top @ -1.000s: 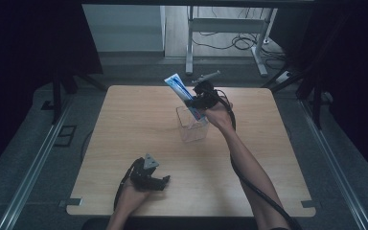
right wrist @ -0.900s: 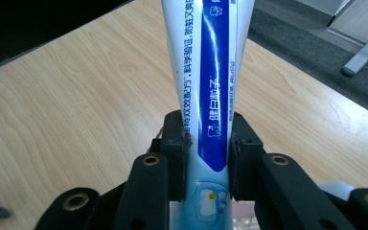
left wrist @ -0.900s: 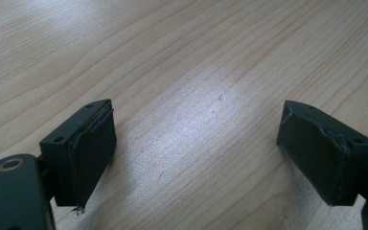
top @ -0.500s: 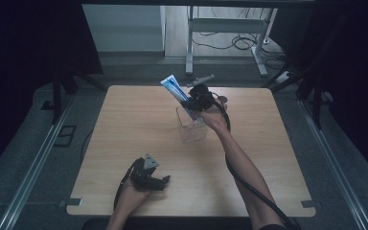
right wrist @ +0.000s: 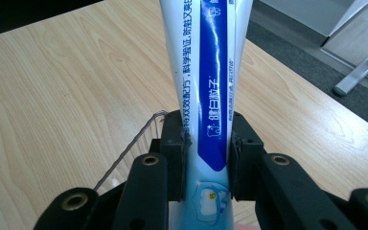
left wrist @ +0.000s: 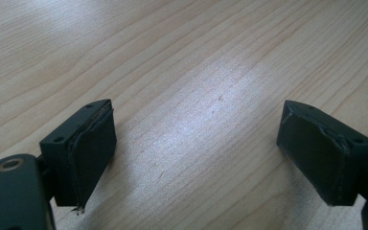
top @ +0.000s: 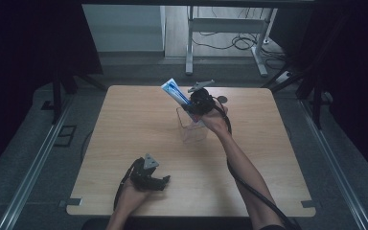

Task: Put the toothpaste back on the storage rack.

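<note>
Two claws: low in the high view our left claw (top: 165, 180) rests released on the wooden surface (top: 124, 124); farther up, centre frame, our right claw (top: 193, 109) clenches the soft, light white-and-blue toothpaste tube (top: 175, 93) mid-body, above the clear plastic cup (top: 193, 132); a squashy tube, best pinched gently.

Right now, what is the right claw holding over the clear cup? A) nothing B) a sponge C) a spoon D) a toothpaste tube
D: in the right gripper view the right claw is shut on a white and blue toothpaste tube, above the clear cup.
</note>
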{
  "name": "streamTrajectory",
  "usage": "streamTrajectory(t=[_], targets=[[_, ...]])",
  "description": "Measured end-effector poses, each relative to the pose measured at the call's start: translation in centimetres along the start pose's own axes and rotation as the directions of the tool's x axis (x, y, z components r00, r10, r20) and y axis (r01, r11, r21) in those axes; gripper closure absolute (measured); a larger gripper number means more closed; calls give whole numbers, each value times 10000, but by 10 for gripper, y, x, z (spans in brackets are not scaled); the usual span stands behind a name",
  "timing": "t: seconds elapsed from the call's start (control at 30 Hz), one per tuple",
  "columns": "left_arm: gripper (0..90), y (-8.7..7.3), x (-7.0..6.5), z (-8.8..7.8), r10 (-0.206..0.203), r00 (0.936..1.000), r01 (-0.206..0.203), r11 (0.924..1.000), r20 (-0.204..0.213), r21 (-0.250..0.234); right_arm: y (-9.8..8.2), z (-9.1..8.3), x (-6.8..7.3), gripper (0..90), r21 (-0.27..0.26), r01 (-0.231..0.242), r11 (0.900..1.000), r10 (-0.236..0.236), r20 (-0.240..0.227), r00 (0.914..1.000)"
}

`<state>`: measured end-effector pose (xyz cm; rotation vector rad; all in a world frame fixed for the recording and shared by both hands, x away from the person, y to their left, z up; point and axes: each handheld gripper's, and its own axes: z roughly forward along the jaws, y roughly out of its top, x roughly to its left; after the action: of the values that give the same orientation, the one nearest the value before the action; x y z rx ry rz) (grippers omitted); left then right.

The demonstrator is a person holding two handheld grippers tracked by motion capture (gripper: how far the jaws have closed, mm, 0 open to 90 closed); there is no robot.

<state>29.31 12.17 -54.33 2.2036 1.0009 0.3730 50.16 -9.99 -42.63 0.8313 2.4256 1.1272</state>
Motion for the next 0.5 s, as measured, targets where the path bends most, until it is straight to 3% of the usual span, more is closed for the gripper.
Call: streamTrajectory(t=[0.3, 0.5], targets=[[135, 0, 0, 0, -10, 10000, 10, 10000, 5, -4, -4, 0, 1, 711, 52, 58, 10000, -58, -58, 10000], [135, 0, 0, 0, -2, 10000, 2, 10000, -4, 0, -13, 6, 1, 707, 375, 18, 9993, -13, -131, 9999]])
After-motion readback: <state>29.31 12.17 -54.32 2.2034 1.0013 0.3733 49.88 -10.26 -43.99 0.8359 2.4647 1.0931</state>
